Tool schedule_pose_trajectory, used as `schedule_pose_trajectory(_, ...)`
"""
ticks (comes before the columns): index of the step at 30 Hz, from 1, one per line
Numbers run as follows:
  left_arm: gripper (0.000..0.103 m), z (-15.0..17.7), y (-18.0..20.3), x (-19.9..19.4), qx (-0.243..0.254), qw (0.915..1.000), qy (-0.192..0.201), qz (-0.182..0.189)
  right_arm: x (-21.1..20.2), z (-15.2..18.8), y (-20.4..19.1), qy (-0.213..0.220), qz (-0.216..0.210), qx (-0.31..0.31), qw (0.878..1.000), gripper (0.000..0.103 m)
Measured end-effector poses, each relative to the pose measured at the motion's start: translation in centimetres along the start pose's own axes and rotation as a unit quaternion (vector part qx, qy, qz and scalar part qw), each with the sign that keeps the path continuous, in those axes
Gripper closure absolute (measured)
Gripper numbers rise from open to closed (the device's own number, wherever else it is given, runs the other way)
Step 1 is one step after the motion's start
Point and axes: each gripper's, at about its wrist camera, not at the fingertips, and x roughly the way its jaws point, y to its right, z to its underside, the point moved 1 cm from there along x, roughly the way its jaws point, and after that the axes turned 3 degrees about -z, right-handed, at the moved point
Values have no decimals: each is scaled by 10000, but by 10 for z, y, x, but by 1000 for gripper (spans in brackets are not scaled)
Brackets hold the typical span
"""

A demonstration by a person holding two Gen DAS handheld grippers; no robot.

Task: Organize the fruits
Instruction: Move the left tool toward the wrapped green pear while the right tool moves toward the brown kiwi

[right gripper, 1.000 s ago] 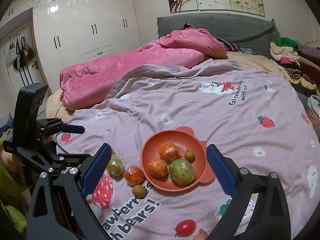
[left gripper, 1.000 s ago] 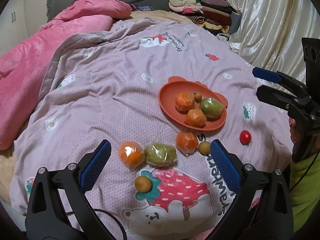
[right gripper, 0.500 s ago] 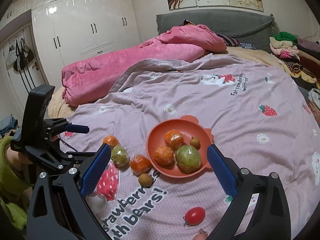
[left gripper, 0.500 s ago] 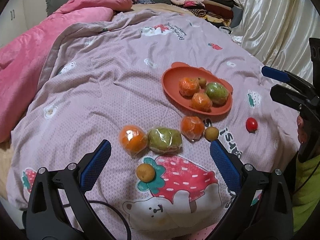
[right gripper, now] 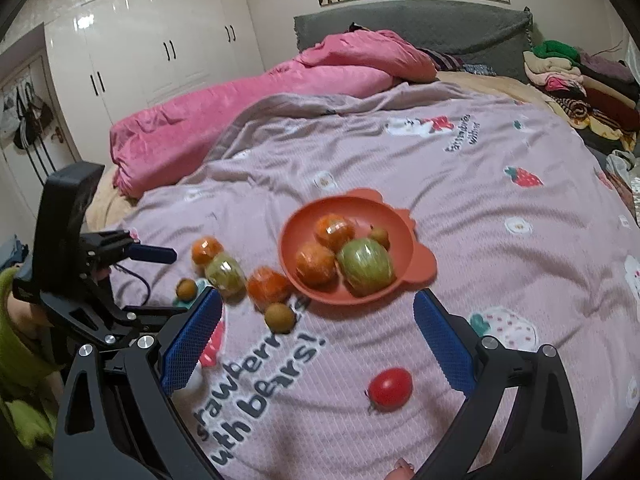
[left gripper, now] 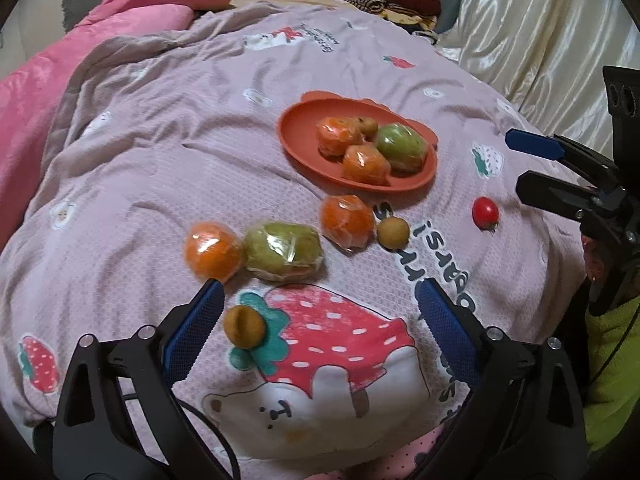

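Left wrist view: the left gripper (left gripper: pixel 316 312) hangs over a pink bed cover (left gripper: pixel 160 152) with a strawberry bear print. Its blue fingers (left gripper: pixel 192 332) stand wide and are closing, with nothing pressed between them. A small brown fruit (left gripper: pixel 244 326) lies just beside the left finger. Past the tips lie an orange (left gripper: pixel 213 251), a green fruit (left gripper: pixel 283 251) touching it, a second orange (left gripper: pixel 347 221) and a little brown ball (left gripper: pixel 393 233), all wrapped in clear film or bare, I cannot tell for the small ones. The plate (left gripper: pixel 304 148) sits further back with two oranges, a green fruit and a small brown one on it. A tomato (left gripper: pixel 485 212) lies alone to the right, near the right gripper (left gripper: pixel 532 164).

Right wrist view: the right gripper (right gripper: pixel 318 334) is wide with nothing in it. The tomato (right gripper: pixel 390 387) lies on the cover between its fingers, not touched. The plate (right gripper: pixel 404 276) is ahead, and the loose fruits lie in a row left of it. The left gripper (right gripper: pixel 154 254) shows at the left edge, held by a hand in a green sleeve (right gripper: pixel 16 344).
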Motion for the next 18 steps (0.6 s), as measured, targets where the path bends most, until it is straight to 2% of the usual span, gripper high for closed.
schedule_pose_trajectory(7, 30, 0, 0, 9, -37, 9999, -108, 120, 15, 17, 7, -354, 157, 92, 9992, 7)
schedule_pose_trajectory(10, 41, -2, -3, 15, -68, 9997, -151, 158, 20, 20, 3, -437, 255, -64, 9987, 7)
schedule_pose_trajectory(18, 43, -7, -13, 31, -146, 9996, -235, -41, 23, 23, -4, -493, 148, -257, 9983, 7)
